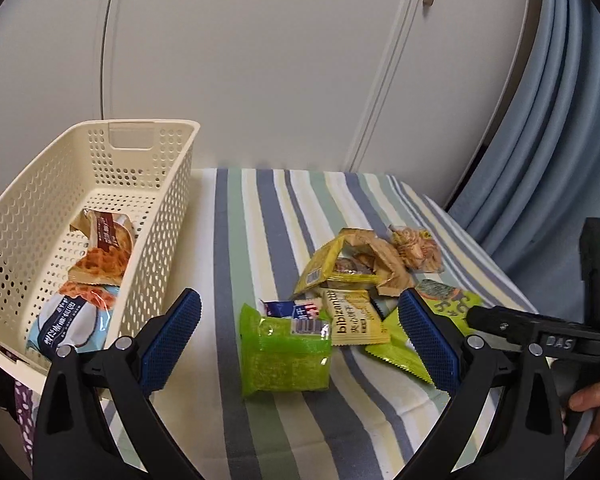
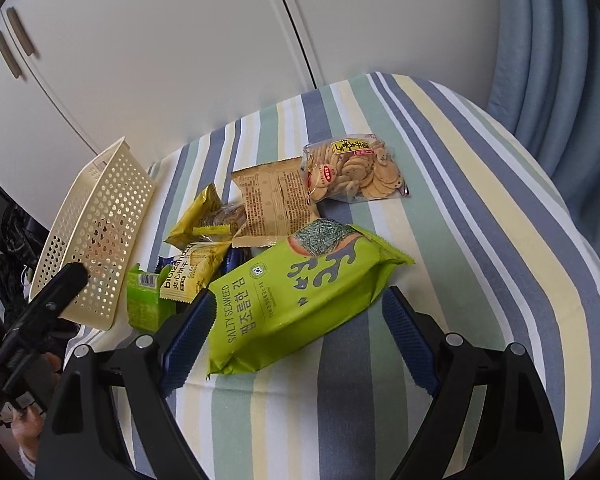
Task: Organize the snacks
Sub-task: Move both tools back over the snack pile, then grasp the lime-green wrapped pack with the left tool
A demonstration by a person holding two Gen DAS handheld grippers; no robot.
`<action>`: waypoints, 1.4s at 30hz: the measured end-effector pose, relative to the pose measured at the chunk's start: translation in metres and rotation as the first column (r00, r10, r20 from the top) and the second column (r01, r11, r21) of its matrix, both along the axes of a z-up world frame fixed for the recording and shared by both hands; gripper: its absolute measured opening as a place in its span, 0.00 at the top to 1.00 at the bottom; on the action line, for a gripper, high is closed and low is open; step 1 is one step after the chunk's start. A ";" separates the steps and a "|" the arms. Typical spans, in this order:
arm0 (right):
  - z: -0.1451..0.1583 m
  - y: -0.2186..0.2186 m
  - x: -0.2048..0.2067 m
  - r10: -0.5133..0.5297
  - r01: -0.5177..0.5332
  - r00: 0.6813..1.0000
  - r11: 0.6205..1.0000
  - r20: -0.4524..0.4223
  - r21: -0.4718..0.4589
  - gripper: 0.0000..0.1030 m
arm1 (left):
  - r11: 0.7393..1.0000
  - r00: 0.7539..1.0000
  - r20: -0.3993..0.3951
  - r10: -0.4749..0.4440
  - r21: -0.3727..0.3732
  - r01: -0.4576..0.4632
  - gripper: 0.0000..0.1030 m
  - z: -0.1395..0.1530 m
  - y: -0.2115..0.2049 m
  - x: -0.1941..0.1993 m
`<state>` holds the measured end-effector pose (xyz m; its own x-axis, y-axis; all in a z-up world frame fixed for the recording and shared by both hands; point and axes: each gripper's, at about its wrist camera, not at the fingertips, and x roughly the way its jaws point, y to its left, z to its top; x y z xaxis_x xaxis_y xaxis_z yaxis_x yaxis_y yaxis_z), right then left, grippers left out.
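A cream perforated basket (image 1: 148, 184) stands at the left with a waffle packet (image 1: 100, 268) and a blue-white coconut packet (image 1: 68, 320) inside. My left gripper (image 1: 300, 332) is open, and a small bright green packet (image 1: 284, 356) lies between its fingers on the striped cloth. Behind it sits a yellow biscuit packet (image 1: 354, 316). My right gripper (image 2: 300, 336) is open around the near end of a large green seaweed bag (image 2: 300, 292). A tan packet (image 2: 272, 200) and a clear bag of round biscuits (image 2: 356, 172) lie farther back. The basket (image 2: 96, 236) shows at the left.
The snacks lie on a table under a blue, green and cream striped cloth (image 2: 460, 240). White cupboard doors (image 1: 260, 60) rise behind it and a blue curtain (image 2: 560, 60) hangs at the right. A person's hand (image 1: 592, 404) holds the right gripper's handle.
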<state>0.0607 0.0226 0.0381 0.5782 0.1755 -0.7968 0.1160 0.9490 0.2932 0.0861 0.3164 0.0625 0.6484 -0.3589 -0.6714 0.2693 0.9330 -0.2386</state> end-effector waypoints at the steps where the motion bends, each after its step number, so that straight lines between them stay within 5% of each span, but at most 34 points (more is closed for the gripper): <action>1: 0.001 0.000 0.000 0.004 -0.004 1.000 1.000 0.000 -0.001 0.18 | 0.999 1.000 0.000 0.005 0.036 -0.005 0.03 -0.002 -0.002 0.001; 5: -0.001 0.000 0.000 0.009 -0.009 1.000 1.000 -0.013 0.008 0.18 | 0.992 1.000 0.006 0.012 0.122 -0.012 0.03 -0.009 -0.011 0.000; 15: -0.031 0.009 0.022 0.032 -0.029 0.995 0.999 -0.090 0.036 0.18 | 0.984 0.993 0.001 -0.115 0.136 0.114 0.03 -0.014 -0.036 -0.007; 25: -0.043 -0.002 0.089 0.031 -0.040 0.992 0.997 -0.125 -0.071 0.13 | 0.995 0.985 -0.152 -0.080 0.044 0.087 0.03 -0.041 -0.026 0.011; 33: -0.047 0.023 0.088 0.113 -0.139 0.985 0.967 -0.128 -0.211 0.08 | 0.998 0.964 -0.258 -0.061 -0.012 0.060 0.03 -0.061 -0.015 0.019; 38: -0.044 0.028 0.096 0.115 -0.144 0.983 0.967 -0.143 -0.211 0.07 | 0.997 0.943 -0.329 -0.057 -0.072 0.035 0.03 -0.074 -0.009 0.024; 42: -0.042 0.028 0.097 0.113 -0.141 0.984 0.964 -0.135 -0.225 0.07 | 0.999 0.921 -0.388 -0.022 -0.042 0.006 0.03 -0.083 -0.008 0.030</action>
<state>0.1576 0.0507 -0.0040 0.4613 0.0424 -0.8862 0.0109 0.9985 0.0535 0.1160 0.3083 -0.0205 0.3344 -0.3975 -0.8545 0.1615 0.9175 -0.3636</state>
